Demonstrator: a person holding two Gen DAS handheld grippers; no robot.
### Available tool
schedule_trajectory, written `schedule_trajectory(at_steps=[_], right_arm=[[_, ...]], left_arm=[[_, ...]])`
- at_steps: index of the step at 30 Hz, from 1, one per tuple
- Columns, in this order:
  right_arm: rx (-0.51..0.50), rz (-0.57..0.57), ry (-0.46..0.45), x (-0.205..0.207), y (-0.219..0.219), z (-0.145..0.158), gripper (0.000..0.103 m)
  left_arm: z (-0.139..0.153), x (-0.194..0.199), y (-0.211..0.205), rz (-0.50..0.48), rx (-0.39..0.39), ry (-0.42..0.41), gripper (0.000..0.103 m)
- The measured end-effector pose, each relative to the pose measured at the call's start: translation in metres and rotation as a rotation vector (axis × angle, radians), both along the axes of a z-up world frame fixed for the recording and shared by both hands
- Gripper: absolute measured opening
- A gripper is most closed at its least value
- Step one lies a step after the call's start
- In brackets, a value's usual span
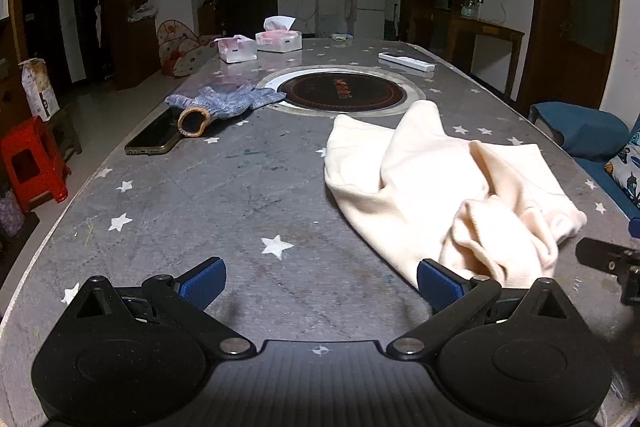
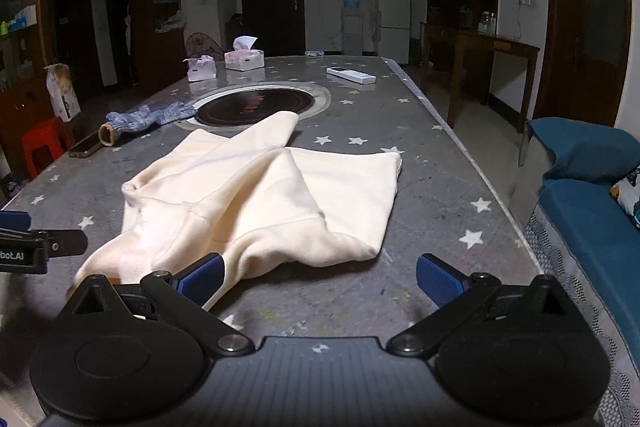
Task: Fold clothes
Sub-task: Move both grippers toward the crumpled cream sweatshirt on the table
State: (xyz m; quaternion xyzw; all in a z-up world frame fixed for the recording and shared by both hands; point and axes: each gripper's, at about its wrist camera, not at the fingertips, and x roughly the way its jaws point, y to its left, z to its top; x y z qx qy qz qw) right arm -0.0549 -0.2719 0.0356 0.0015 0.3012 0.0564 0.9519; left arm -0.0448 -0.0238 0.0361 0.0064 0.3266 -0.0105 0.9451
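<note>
A cream garment (image 1: 440, 187) lies crumpled on the grey star-patterned table (image 1: 224, 203). In the left wrist view it is to the right, its near edge by my right blue fingertip (image 1: 438, 285). My left gripper (image 1: 320, 281) is open and empty above the table. In the right wrist view the garment (image 2: 260, 195) lies ahead and left, its near hem beside the left fingertip (image 2: 202, 279). My right gripper (image 2: 320, 279) is open and empty. Each gripper shows at the edge of the other's view.
A grey knit glove (image 1: 224, 101) and a phone (image 1: 154, 135) lie at the left. A round black hob (image 1: 340, 93) is set into the table's middle. Tissue boxes (image 1: 278, 41) and a white remote (image 1: 406, 61) lie far back. A blue sofa (image 2: 592, 203) runs along the right edge.
</note>
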Motion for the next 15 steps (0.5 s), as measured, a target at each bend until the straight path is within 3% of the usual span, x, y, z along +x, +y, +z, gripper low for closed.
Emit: schedule_trajectory(at_steps=[15], right_arm=[[0.036, 0.012, 0.021, -0.014, 0.002, -0.003, 0.103]], left_arm=[[-0.004, -0.012, -0.009, -0.011, -0.016, 0.019, 0.103]])
